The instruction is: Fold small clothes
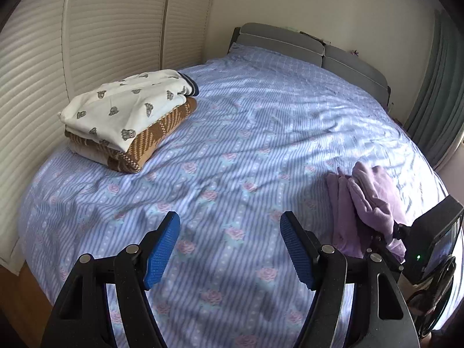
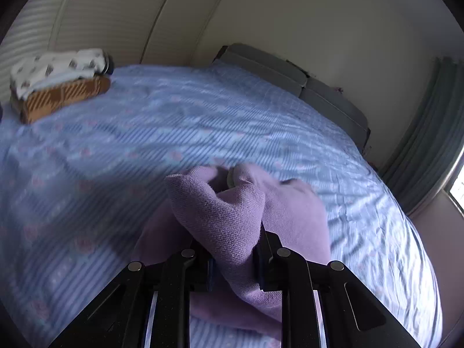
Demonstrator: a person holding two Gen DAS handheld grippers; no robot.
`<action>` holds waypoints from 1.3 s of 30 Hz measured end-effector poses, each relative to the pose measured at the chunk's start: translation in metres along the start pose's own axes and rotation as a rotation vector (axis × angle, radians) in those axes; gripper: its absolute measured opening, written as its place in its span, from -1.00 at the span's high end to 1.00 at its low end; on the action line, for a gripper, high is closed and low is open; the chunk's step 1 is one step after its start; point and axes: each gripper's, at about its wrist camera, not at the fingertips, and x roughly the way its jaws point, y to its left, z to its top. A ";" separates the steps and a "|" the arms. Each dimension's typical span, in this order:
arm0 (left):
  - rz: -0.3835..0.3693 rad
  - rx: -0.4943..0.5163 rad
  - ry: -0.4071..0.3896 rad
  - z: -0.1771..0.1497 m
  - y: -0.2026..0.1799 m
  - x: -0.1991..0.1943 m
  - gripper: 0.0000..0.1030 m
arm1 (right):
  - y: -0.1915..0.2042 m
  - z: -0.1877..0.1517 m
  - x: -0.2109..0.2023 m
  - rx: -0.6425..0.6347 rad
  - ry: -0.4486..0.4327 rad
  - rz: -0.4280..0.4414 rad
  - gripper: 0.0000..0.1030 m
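Observation:
A crumpled lilac garment (image 1: 366,203) lies on the right side of the bed. My right gripper (image 2: 232,249) is shut on a bunch of the lilac garment (image 2: 229,217), which drapes over and hides its fingertips; the rest of the cloth trails onto the bed. The right gripper's body also shows in the left wrist view (image 1: 435,240) beside the garment. My left gripper (image 1: 229,223) is open and empty, hovering above the blue floral sheet (image 1: 232,133), to the left of the garment.
A stack of folded clothes (image 1: 130,116) sits at the bed's far left: a white bear-print piece on a brown patterned one; it also shows in the right wrist view (image 2: 61,81). Louvred wardrobe doors (image 1: 87,34) stand left, a grey headboard (image 1: 319,49) behind, curtains (image 1: 435,87) right.

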 end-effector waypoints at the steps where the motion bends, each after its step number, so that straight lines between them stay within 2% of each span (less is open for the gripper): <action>1: 0.003 -0.003 0.008 -0.002 0.005 0.002 -0.38 | 0.004 -0.006 0.003 -0.008 0.020 0.010 0.57; 3: 0.004 -0.015 0.025 -0.006 0.012 0.006 -0.38 | 0.017 -0.020 0.008 -0.028 0.058 0.026 0.56; 6: -0.013 -0.022 0.050 -0.009 0.017 0.013 -0.38 | 0.024 -0.030 0.006 -0.072 0.046 0.009 0.56; 9: -0.060 -0.002 0.069 -0.007 0.010 0.019 -0.38 | 0.007 -0.025 0.000 -0.012 0.040 0.035 0.49; 11: -0.090 0.024 0.070 -0.003 -0.001 0.020 -0.38 | -0.005 -0.021 -0.009 0.036 0.023 0.066 0.36; 15: -0.173 0.072 0.065 0.012 -0.033 0.023 -0.38 | -0.035 -0.025 -0.036 0.148 -0.032 0.136 0.02; 16: -0.203 0.087 0.062 0.017 -0.043 0.023 -0.38 | -0.043 -0.028 -0.043 0.182 -0.044 0.151 -0.11; 18: -0.280 0.114 0.068 0.028 -0.064 0.027 -0.38 | -0.060 -0.036 -0.055 0.248 -0.067 0.185 -0.22; 22: -0.411 0.156 0.104 0.048 -0.107 0.042 -0.38 | -0.091 -0.052 -0.066 0.375 -0.075 0.227 -0.27; 26: -0.432 0.233 0.138 0.060 -0.151 0.067 -0.34 | -0.121 -0.064 -0.067 0.482 -0.076 0.207 -0.27; 32: -0.451 0.316 0.223 0.061 -0.206 0.117 -0.15 | -0.154 -0.075 -0.056 0.587 -0.071 0.169 -0.27; 35: -0.429 0.319 0.276 0.056 -0.217 0.142 -0.10 | -0.165 -0.081 -0.049 0.622 -0.067 0.167 -0.27; 37: -0.430 0.297 0.308 0.053 -0.218 0.155 0.01 | -0.170 -0.086 -0.046 0.634 -0.061 0.165 -0.27; 38: -0.443 0.283 0.322 0.052 -0.217 0.159 0.35 | -0.171 -0.088 -0.044 0.637 -0.058 0.163 -0.27; 39: -0.453 0.271 0.330 0.052 -0.217 0.162 0.61 | -0.173 -0.091 -0.042 0.641 -0.052 0.160 -0.27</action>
